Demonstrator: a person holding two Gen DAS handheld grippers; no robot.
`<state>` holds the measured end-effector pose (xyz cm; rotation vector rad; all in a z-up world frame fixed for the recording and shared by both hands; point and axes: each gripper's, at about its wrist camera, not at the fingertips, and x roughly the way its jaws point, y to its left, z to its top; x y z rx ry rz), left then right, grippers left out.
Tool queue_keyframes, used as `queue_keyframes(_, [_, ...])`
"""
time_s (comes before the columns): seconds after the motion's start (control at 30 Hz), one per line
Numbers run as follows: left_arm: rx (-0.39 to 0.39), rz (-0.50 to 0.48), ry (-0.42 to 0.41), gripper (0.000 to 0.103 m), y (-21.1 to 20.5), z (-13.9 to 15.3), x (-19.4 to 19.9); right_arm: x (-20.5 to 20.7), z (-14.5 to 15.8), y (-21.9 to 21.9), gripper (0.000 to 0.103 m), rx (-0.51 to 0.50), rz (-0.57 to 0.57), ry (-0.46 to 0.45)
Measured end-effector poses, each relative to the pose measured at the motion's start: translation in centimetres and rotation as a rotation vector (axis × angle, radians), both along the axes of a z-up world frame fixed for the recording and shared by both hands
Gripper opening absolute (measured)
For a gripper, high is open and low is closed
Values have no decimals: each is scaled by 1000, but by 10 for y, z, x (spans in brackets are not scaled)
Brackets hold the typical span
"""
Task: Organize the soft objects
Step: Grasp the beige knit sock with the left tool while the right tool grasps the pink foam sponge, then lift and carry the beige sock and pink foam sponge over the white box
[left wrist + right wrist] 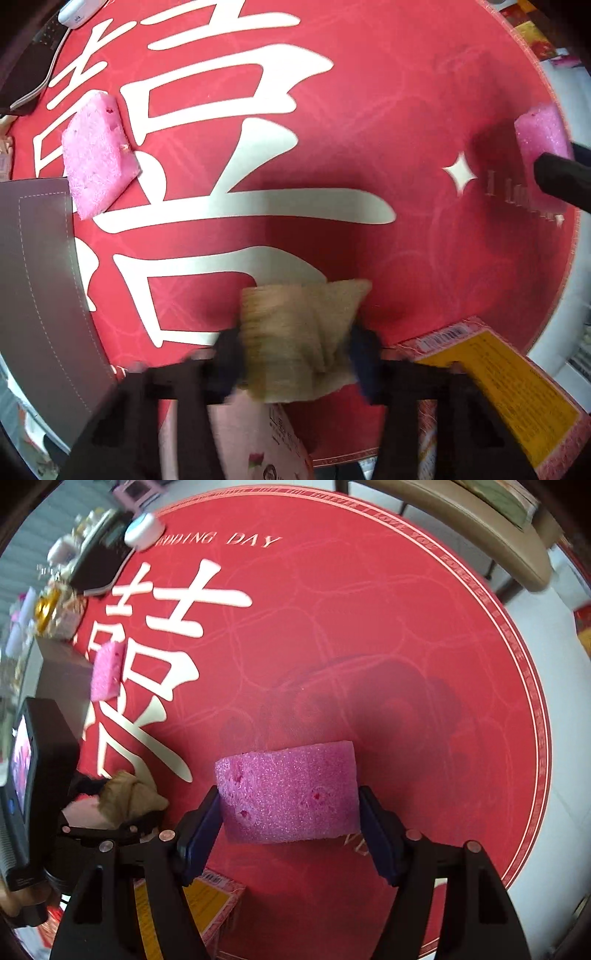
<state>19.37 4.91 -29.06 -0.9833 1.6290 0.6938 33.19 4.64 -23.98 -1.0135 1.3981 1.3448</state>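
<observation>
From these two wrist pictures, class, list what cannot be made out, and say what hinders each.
- Left wrist view: the beige cloth between the left gripper jaws is motion-blurred; its weave is unreadable.
- Left wrist view: the pink foam block at the right is partly hidden by a black finger and cut by the edge.
- Right wrist view: the yellow-labelled box print is too small, partly behind the right gripper.

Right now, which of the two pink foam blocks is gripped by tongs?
The pink foam block between the right tongs. The other pink block lies loose beside the grey box.
</observation>
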Motion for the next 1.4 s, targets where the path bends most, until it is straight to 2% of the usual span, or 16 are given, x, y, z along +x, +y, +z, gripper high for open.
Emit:
queue_keyframes(0.23, [47,52,-76,39,6,18,0,-2,16,-15,74,28,-46,39])
queue_keyframes(0.43, [125,141,-137,39,20,54,-13,-26,38,-9,74,77,-38,76])
queue_keyframes(0.63, [209,229,-170,39,26,86,-49,-63,63,-9,74,129,29,110])
queue_keyframes(0.7, [232,262,-178,39,21,89,-75,-77,71,-11,74,139,57,125])
queue_keyframes(0.87, [264,325,-202,39,15,99,-113,-107,88,-23,74,151,117,152])
queue_keyframes(0.9, [267,337,-209,39,14,112,-124,-113,93,-27,74,155,132,148])
queue_keyframes(1.2, [295,342,-247,39,-16,137,-160,-152,122,-61,74,166,169,121])
queue_keyframes(1.4, [280,321,-252,39,-41,142,-180,-176,129,-89,74,149,169,94])
